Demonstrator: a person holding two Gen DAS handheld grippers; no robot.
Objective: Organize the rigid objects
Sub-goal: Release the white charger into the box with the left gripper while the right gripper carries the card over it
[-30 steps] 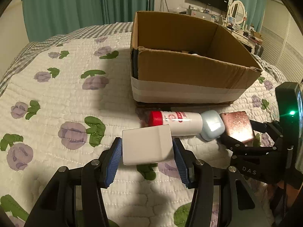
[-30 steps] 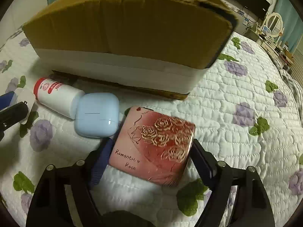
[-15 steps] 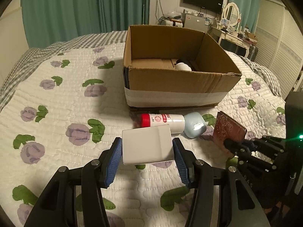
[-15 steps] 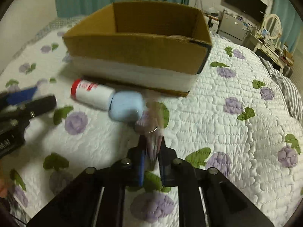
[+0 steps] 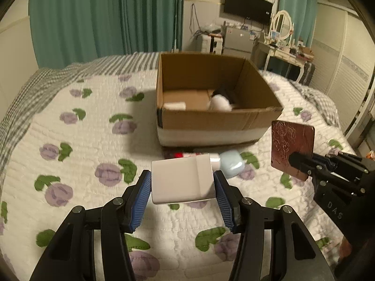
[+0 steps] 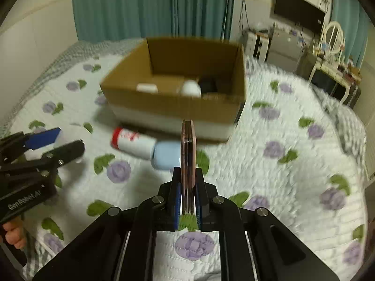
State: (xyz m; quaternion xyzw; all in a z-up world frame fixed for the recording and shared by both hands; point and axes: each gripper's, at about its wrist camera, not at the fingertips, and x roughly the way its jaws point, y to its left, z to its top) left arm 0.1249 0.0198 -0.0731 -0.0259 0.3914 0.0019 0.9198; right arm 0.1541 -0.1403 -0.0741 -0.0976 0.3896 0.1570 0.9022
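Clearly both tools are loaded. The left gripper [image 5: 182, 183] pinches a white box [image 5: 181, 181] across its short sides at lower centre of the left view, lifted off the quilt [image 5: 77, 154]. The right gripper [image 6: 187, 195] is pressed onto a thin pink case [image 6: 188, 154], held edge-on at mid-frame of its own view; in the left view its embossed face [image 5: 291, 149] shows at right. The cardboard box [image 5: 218, 119] sits open at upper centre, with a few pale items already inside (too blurred to name). A red-capped bottle [image 6: 132, 141] and a light blue case [image 6: 165, 155] lie touching each other on the quilt, just in front of the carton.

Both held items look stiff and light. The white box's smooth faces may slip, so grip flat sides squarely. The pink case is slim; held by one edge, it could pivot.
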